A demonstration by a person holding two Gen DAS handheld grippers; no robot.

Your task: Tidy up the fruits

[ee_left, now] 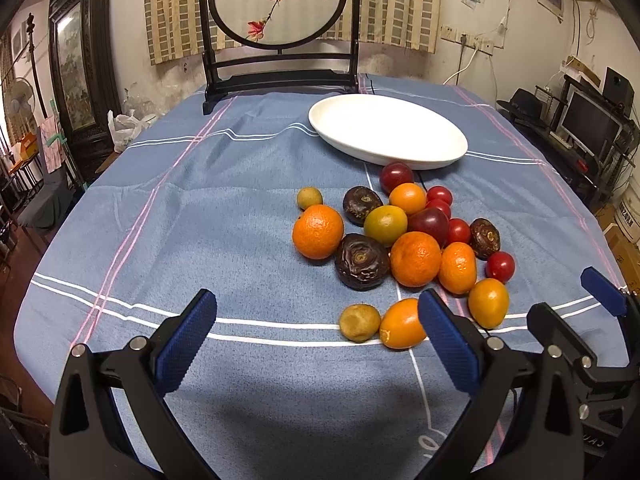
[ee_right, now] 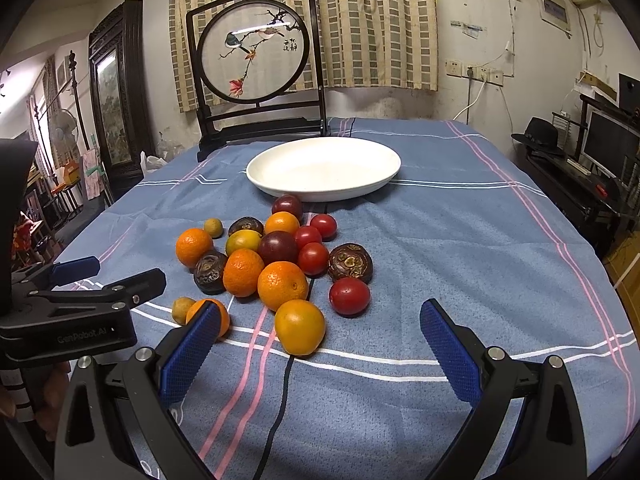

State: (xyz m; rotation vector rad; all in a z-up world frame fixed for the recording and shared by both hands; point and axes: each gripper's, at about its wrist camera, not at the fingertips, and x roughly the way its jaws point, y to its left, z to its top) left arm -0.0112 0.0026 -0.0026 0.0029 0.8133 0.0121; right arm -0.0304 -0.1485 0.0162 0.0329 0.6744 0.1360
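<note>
Hovering low over the near edge of the blue striped tablecloth, left gripper and right gripper both spread wide, gripping nothing. Sitting just beyond the blue pads, mid-table: a loose pile of fruits, oranges, red tomatoes and dark purple ones touching. Waiting farther back, just past the pile, a white plate. Standing at the far edge, a framed bird screen.

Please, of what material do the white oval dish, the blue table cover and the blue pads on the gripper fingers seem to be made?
White oval dish: probably glazed ceramic, perhaps melamine; smooth, with a soft sheen. Blue striped table cover: woven cloth, matte, with creases and a visible weave. Blue finger pads: likely rubber or soft plastic; a fine knurled grid texture shows on them.
</note>
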